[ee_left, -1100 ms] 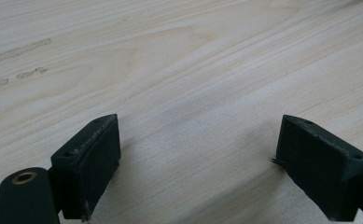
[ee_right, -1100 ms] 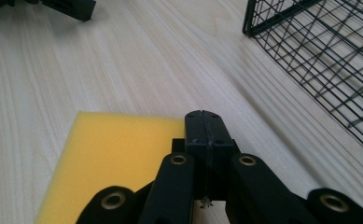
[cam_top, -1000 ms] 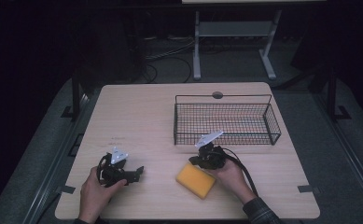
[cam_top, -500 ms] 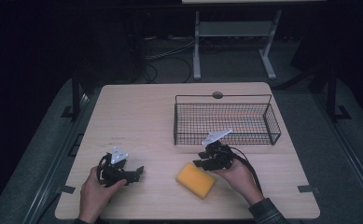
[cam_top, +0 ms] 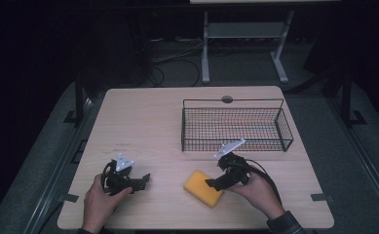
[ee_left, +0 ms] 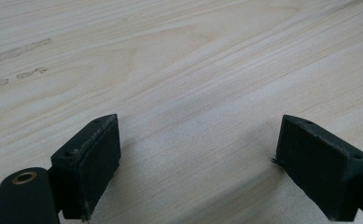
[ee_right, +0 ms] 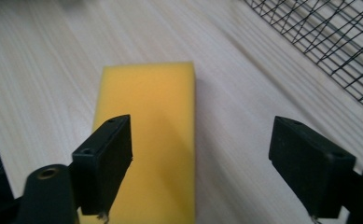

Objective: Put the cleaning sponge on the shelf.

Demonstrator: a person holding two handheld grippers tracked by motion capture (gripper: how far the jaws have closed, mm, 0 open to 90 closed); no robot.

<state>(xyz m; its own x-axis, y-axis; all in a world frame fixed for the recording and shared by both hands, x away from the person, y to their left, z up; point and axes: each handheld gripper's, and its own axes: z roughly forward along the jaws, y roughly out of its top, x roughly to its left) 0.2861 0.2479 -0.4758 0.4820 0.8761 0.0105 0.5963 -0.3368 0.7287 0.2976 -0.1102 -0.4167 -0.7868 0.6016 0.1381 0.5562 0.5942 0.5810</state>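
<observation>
yellow sponge (cam_top: 204, 187) flat on the surface, near of the basket (cam_top: 236, 125). right gripper (ee_right: 200, 154) wide, offset right of it: could close on one edge and flip it. since earlier, pulled right and back. left gripper (ee_left: 200, 163) wide, idle, unchanged.

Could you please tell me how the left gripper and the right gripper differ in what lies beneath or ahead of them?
The left gripper has bare table between its open jaws, while the right gripper hovers over the yellow sponge, one jaw above it. The right gripper sits near the wire basket; the left gripper is far from it. Both are open and hold nothing.
</observation>
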